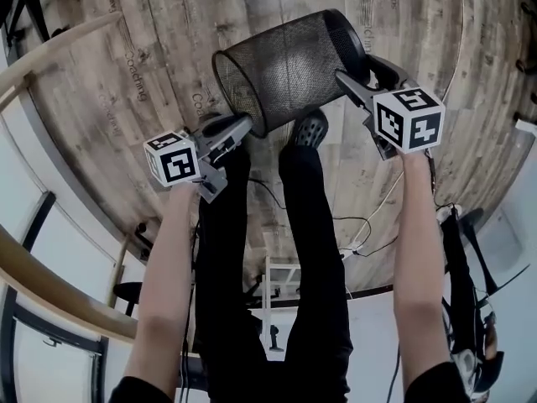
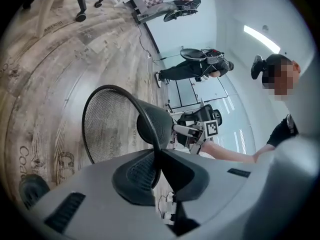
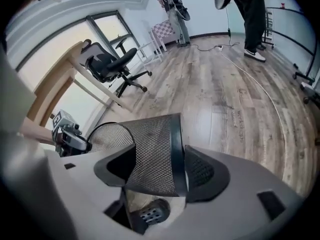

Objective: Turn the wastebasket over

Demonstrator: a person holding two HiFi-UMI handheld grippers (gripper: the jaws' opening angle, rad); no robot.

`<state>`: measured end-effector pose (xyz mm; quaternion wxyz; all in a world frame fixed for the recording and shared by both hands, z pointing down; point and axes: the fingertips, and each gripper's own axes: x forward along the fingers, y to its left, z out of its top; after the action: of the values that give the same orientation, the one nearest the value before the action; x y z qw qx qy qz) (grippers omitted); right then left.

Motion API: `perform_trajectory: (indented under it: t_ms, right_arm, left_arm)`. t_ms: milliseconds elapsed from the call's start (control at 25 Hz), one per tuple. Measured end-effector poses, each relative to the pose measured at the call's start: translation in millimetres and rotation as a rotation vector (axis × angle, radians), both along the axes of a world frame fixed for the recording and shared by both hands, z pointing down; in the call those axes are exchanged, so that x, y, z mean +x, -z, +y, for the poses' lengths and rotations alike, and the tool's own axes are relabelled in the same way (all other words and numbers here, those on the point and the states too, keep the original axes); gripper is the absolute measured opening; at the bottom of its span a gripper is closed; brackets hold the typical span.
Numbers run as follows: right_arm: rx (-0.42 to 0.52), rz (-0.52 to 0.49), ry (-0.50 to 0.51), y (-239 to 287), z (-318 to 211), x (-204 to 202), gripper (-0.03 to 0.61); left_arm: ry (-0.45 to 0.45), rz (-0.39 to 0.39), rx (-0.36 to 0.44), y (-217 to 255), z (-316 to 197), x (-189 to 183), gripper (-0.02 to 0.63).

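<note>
By the left gripper (image 2: 155, 171), jaws nearly together, the mouth rim of the mesh wastebasket (image 1: 285, 70) is being pinched. By the right gripper (image 3: 170, 176), its base band is being clamped. The wastebasket is being held on its side, clear above the floor (image 1: 168, 40).

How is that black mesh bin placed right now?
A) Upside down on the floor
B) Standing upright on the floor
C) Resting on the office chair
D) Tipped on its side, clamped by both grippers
D: the wastebasket lies sideways, with the left gripper clamped on its open rim and the right gripper clamped on its base end.
</note>
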<state>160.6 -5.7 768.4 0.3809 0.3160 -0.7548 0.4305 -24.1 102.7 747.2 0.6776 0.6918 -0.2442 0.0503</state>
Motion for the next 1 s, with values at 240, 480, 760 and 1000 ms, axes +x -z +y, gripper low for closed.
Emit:
perform_trajectory:
  t_ms: [240, 480, 760, 1000]
  right_arm:
    - [0.088, 0.063, 0.001, 5, -21, 14, 0.318]
    - [0.144, 0.133, 0.041, 1, -31, 22, 0.318]
    - [0.215, 0.217, 0.040, -9, -51, 41, 0.275]
    - [0.260, 0.264, 0.095, -14, -63, 39, 0.247]
  left_arm:
    - [0.011, -0.055, 0.014, -34, -19, 14, 0.049]
    - [0.012, -0.088, 0.027, -76, -39, 23, 0.077]
    - [0.005, -0.054, 0.036, -114, -43, 57, 0.078]
    - [-0.030, -0.044, 0.022, -137, -31, 77, 0.084]
